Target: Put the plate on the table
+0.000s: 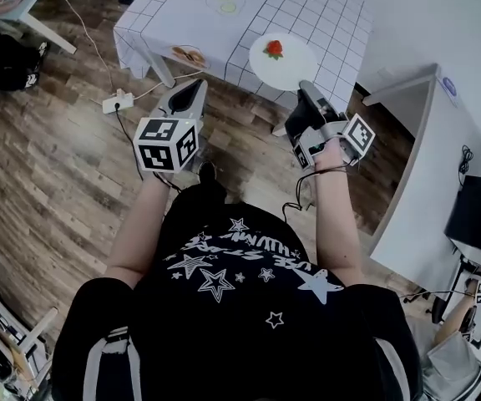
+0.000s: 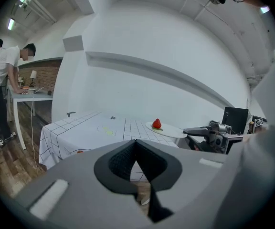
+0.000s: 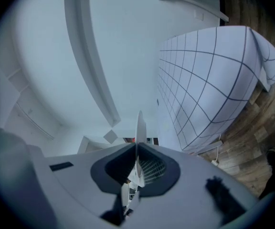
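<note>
The right gripper (image 1: 306,86) pinches the near rim of the white plate (image 1: 286,63), which carries 1 strawberry (image 1: 274,49) at the near right edge of the checked table (image 1: 307,15). The left gripper (image 1: 192,86) is closed and empty. A small dish (image 1: 189,55) sits on the table's left edge, and a power strip (image 1: 117,102) lies on the floor to the left. The shirt lettering is unreadable.

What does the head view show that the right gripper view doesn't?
Only the head view shows the person's black star-printed shirt, the left gripper and a white power strip on the floor. Only the right gripper view shows a long white ledge on the wall. Both show the right gripper clamped on the round white plate, the table with the white checked cloth and the brown wooden floor.
</note>
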A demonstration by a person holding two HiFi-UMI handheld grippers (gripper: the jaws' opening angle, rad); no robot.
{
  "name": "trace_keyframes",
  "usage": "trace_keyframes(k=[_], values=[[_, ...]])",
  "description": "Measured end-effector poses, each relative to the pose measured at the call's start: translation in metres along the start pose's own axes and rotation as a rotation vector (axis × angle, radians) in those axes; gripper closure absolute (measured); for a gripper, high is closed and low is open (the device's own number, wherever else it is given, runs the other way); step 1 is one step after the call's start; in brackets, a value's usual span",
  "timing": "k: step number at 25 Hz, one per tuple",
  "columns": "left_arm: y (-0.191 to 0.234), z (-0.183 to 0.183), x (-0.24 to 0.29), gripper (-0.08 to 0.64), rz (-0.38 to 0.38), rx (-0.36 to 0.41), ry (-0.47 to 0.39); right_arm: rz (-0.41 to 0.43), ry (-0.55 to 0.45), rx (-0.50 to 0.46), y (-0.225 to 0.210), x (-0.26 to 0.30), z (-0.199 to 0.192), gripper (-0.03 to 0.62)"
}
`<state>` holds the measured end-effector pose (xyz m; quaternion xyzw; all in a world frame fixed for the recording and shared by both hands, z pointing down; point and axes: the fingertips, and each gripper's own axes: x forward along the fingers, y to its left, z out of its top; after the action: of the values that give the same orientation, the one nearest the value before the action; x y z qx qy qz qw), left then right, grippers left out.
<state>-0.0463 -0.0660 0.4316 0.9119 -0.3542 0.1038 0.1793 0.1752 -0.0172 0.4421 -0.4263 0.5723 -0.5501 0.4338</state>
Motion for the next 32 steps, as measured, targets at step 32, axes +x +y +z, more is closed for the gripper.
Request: trace_keyframes(k=[32], values=[[0.114,0.046,0.064,0.551,-0.038,-0.015,0.000,0.043,-0.037,0.003,0.000,0.140,0.020,0.571]])
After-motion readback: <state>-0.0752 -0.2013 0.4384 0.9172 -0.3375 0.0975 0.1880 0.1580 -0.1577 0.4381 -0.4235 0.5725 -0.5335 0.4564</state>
